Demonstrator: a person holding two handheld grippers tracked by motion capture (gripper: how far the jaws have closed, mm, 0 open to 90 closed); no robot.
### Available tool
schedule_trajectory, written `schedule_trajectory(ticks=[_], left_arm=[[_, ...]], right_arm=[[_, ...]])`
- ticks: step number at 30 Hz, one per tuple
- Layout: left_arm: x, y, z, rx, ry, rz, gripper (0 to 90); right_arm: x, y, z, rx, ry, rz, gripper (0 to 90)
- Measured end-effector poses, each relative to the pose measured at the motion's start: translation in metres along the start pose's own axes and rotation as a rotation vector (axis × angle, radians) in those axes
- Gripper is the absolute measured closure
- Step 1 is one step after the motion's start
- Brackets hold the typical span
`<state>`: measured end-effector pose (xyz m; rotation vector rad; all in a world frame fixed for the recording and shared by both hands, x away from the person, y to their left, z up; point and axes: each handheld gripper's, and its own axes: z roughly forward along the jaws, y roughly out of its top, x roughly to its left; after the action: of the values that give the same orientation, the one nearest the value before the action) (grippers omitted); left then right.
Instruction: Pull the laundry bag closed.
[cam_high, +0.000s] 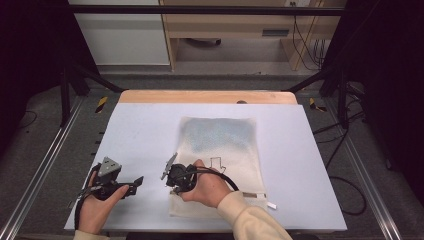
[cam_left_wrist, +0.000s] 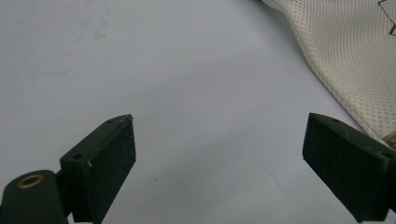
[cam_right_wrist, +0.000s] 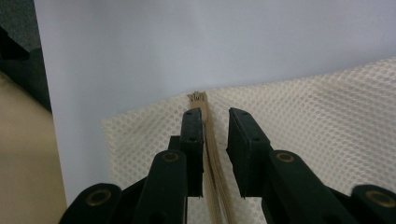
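The right tongs (cam_right_wrist: 215, 116) are nearly pressed together around the tan strip (cam_right_wrist: 211, 154) on the mesh bag (cam_high: 220, 145), not clearly pinching it. Best squeeze squarely. The left tongs (cam_left_wrist: 219, 154) are sitting spread at 9 o'clock.

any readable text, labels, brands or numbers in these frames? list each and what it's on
None.
Mesh laundry bag: a thin dark line drawing on it, shaped like an outline, no letters that can be read.
Small white tab at the bag's near corner: too small to read.
Grey plate on the left gripper: no marking visible.
Right gripper jaws: plain black, unmarked.
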<state>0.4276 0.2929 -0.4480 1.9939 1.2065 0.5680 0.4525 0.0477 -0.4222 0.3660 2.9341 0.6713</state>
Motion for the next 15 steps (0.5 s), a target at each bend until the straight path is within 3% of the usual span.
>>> schedule_trajectory(ticks=[15], left_arm=[[0.001,0.0,0.0,-0.003,-0.004,-0.002,9.3]], right_arm=[[0.003,0.007,0.015,0.022,0.023,-0.013,73.2]])
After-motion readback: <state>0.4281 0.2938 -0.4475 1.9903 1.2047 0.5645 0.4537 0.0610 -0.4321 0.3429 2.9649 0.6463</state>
